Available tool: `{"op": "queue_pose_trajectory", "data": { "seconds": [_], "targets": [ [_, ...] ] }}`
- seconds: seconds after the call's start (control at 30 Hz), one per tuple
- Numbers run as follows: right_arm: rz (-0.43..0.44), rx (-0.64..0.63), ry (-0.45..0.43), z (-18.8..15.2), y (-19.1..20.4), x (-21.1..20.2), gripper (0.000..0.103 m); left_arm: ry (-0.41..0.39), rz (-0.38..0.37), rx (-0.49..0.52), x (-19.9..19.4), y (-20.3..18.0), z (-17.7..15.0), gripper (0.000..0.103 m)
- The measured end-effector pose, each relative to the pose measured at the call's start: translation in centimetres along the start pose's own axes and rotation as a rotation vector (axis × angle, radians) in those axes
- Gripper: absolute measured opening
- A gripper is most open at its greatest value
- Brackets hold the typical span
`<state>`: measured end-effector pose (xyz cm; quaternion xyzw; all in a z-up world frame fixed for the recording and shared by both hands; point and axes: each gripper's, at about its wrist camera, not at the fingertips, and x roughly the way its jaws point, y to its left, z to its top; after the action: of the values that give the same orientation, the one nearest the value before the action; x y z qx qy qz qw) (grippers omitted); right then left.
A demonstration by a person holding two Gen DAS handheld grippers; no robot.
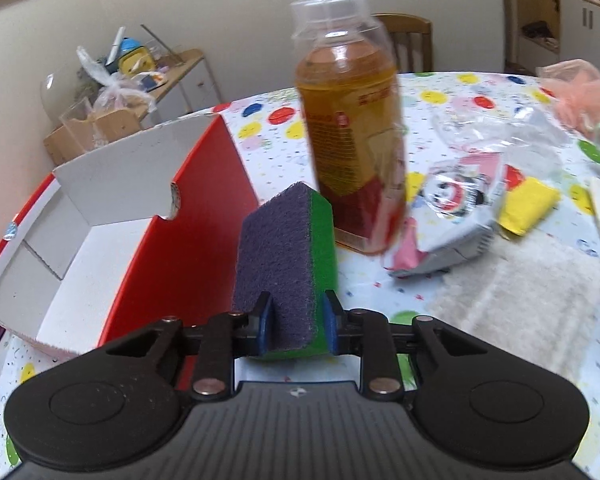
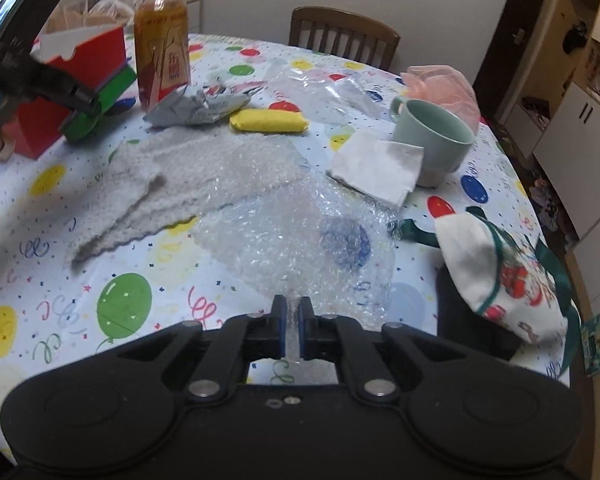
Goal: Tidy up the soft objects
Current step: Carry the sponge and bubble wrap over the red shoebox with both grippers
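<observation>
We see the sponge [image 1: 286, 268], purple scourer face on green foam, gripped on edge between the blue pads of our left gripper [image 1: 296, 326]. The jaws are drawn in tight against its two faces, pinching the lower end while most of it stands up beyond the fingertips. It is held just beside the red box [image 1: 204, 216], whose white inside lies open toward the table's left edge, and the bottle [image 1: 350, 128] of amber drink stands just behind it.

Our right gripper [image 2: 293, 330] hangs over the bubble wrap [image 2: 300, 240] near the table's [image 2: 60, 280] near edge. Its pads are drawn almost together with only a thin slit between them. A bit of clear wrap shows at that slit, but we cannot tell whether it is pinched.

The wrap overlaps a grey fuzzy cloth [image 2: 160, 172] toward the middle. Beyond that lie a yellow pad [image 2: 268, 121] and a crumpled wrapper [image 2: 196, 110]. A folded napkin [image 2: 376, 168] leans against a green mug [image 2: 432, 140] toward the right edge, with a pink mesh pouf [image 2: 440, 84] behind it. A printed cloth pouch [image 2: 500, 276] lies at the right edge.
</observation>
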<state>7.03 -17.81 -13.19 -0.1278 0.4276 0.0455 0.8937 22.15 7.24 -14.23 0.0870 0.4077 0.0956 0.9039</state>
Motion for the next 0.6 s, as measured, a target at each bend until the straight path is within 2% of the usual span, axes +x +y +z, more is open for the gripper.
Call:
{"op": "queue_pose_trajectory", "data": {
  "seconds": [0.2, 0.3, 0.47, 0.6],
  "targets": [
    [0.000, 0.032, -0.008, -0.7, -0.7, -1.0, 0.004, 0.013, -0.131, 0.011, -2.4, -0.3, -1.1, 0.025],
    [-0.004, 0.044, -0.016, -1.0, -0.9, -1.5, 0.004, 0.021, -0.172, 0.035, -3.6, -0.6, -2.0, 0.025],
    [-0.008, 0.050, -0.050, -0.8, -0.9, -2.5, 0.004, 0.001, -0.197, 0.054, -5.6, -0.6, -3.0, 0.025],
    [0.026, 0.038, -0.084, 0.2, -0.8, -4.2, 0.004, -0.029, -0.215, 0.057, -7.3, -0.4, -3.0, 0.024]
  ]
}}
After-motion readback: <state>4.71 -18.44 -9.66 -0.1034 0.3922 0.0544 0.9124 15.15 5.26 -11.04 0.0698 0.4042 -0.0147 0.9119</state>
